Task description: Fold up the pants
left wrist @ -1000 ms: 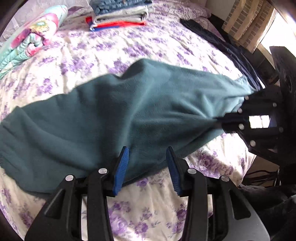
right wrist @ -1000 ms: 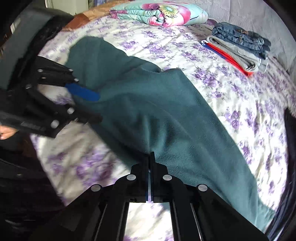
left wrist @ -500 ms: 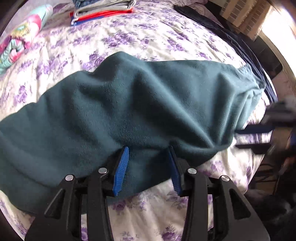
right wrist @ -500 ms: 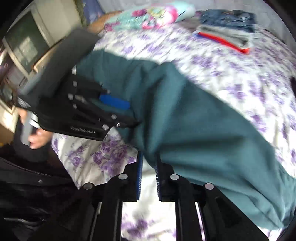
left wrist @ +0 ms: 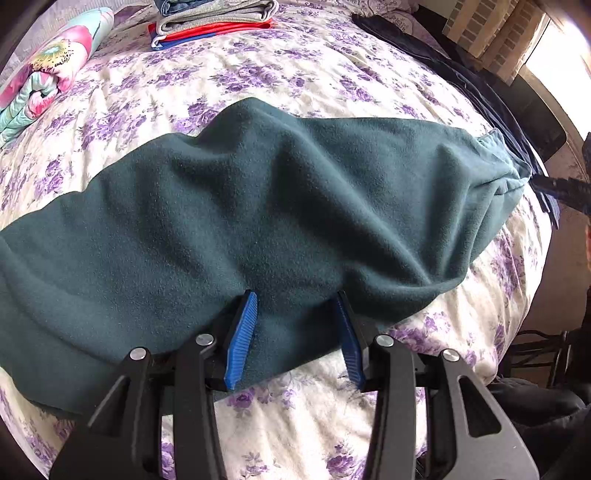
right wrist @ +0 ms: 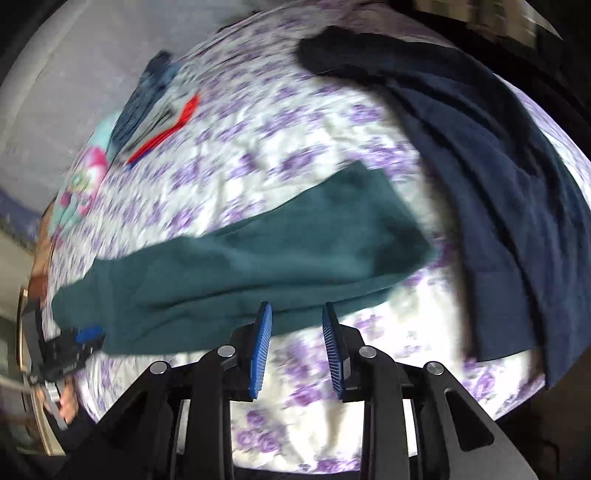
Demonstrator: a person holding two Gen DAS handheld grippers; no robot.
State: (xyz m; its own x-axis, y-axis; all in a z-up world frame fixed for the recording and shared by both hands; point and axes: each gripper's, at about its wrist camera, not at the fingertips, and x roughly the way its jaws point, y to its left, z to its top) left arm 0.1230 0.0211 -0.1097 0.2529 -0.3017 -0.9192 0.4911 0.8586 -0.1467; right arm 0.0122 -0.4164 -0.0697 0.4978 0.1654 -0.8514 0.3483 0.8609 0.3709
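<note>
Teal fleece pants (left wrist: 258, 206) lie lengthwise across our floral bedspread (left wrist: 314, 413), their near hem between the spread jaws of our left gripper (left wrist: 297, 332), not yet pinched. A second ago our right gripper (right wrist: 297, 345) clamped the pants' far end; now its jaws stand open, swung clear. Beyond the pants lie navy trousers (right wrist: 498, 184) and folded clothes (left wrist: 214, 14). We judge a regrasp comes next.

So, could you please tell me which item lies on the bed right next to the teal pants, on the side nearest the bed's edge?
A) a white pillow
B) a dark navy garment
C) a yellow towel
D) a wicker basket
B: in the right wrist view, a dark navy garment is spread on the floral bedspread beside the teal pants.
</note>
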